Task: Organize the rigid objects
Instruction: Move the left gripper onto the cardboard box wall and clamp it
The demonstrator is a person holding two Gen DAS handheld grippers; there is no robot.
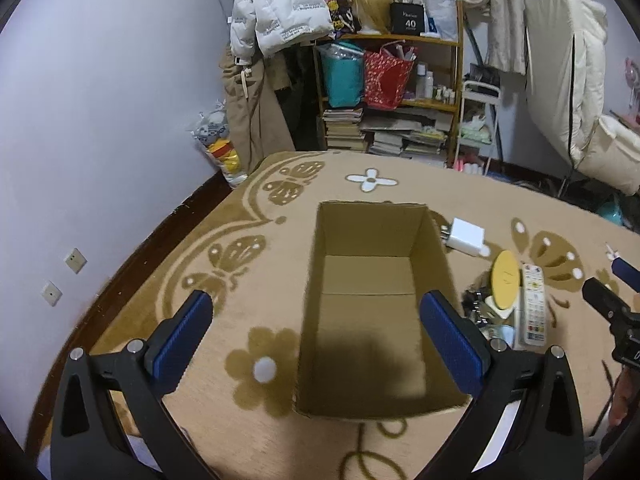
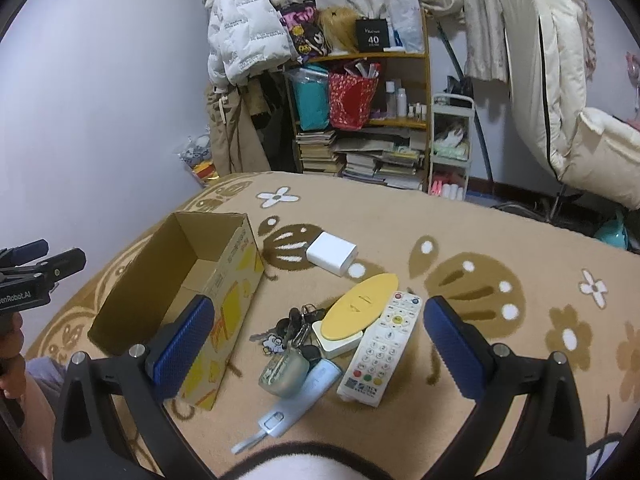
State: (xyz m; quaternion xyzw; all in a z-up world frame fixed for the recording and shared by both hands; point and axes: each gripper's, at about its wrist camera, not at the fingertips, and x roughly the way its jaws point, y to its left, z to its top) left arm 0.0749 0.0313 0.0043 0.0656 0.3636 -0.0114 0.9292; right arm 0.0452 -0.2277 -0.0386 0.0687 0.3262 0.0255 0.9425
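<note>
Cardboard box (image 1: 368, 304) sits open and empty on the tan flower-patterned rug (image 1: 168, 272), right under our left gripper (image 1: 316, 334), whose blue pads are spread wide with nothing between them. Our right gripper (image 2: 320, 344) is just as wide open and holding nothing, hanging over the pile just beside the box: white remote (image 2: 382, 346), yellow oval disc (image 2: 360, 306), keys (image 2: 298, 326), a light-blue tube (image 2: 308, 396). The white charger (image 2: 332, 253) lies a bit farther back.

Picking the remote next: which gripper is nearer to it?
Right. The right gripper hangs open just above the remote; the left gripper is open over the box beside it.
</note>
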